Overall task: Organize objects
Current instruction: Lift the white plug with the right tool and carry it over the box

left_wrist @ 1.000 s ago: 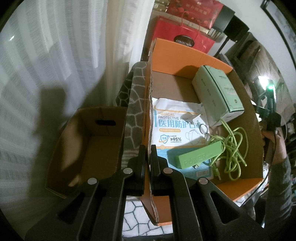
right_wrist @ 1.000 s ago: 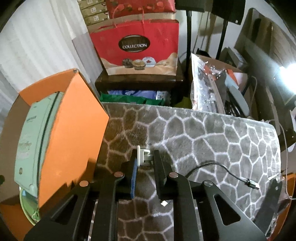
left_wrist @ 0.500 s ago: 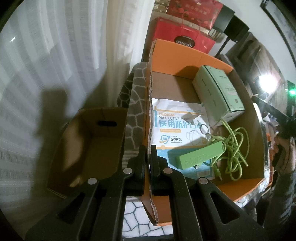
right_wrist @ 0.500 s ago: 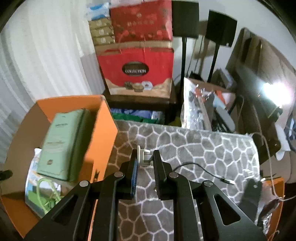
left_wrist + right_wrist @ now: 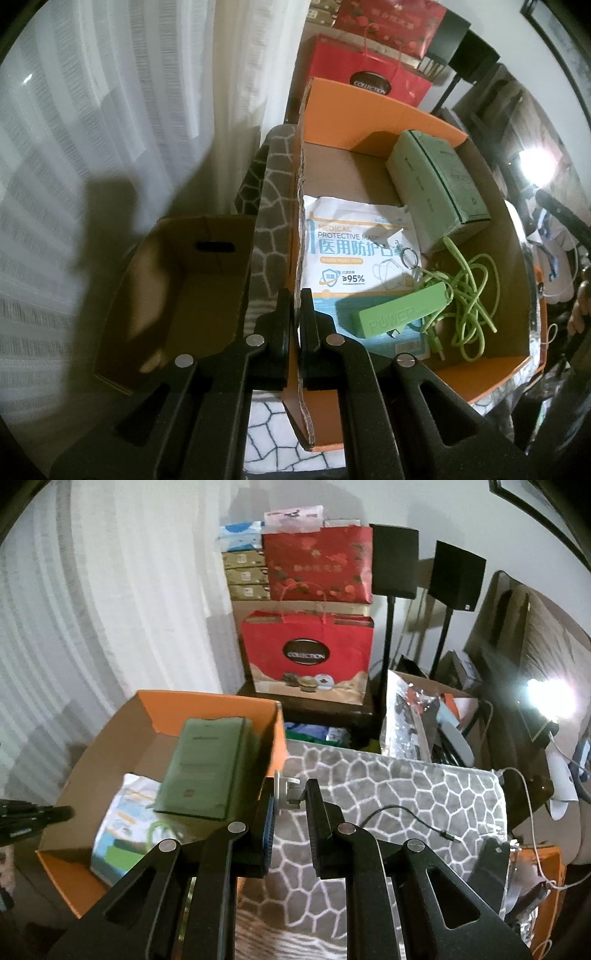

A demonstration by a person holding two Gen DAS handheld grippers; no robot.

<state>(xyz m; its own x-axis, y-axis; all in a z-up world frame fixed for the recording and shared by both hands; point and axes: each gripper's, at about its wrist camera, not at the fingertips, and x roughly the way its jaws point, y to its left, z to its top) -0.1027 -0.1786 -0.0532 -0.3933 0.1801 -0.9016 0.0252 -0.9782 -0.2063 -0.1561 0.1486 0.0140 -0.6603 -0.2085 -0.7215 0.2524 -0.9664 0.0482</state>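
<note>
The orange box (image 5: 369, 107) is found on the patterned grey mat (image 5: 399, 786) and already holds a mask packet (image 5: 354, 254), a green carton (image 5: 436, 192), a green power bank (image 5: 399, 314) and a green cable (image 5: 476, 291). Its side wall is clamped by the left gripper (image 5: 294, 299). A small white-and-blue clip-like item (image 5: 282, 794) is gripped by the right gripper (image 5: 291, 794), raised beside the box, not yet deposited. A black cable (image 5: 410, 818) is left on the mat.
</note>
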